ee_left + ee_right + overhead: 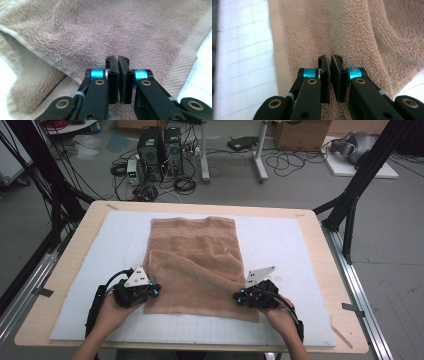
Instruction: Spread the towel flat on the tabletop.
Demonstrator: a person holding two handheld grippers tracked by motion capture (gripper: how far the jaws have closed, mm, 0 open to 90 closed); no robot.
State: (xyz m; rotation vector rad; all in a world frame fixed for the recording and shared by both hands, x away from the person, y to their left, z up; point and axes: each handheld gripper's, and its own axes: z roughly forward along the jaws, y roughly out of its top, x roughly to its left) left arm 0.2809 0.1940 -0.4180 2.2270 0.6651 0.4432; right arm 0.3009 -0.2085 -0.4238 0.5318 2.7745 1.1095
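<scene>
Both tongs, left (156, 291) and right (236, 296), clamped on tan terry towel's (197, 265) near corners. Lift evenly, keep the edge taut, fold away across the table (300, 245).

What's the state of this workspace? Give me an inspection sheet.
Surface: white mat on wooden table.
Job's things: tan towel, near half folded askew.
Clutter: nothing seen.
Grippers: left gripper and right gripper each shut on the towel's near edge, at opposite corners.
Cables: black cable trails from each gripper; a tangle on the floor.
Surroundings: computer towers, cardboard boxes, black frame.
</scene>
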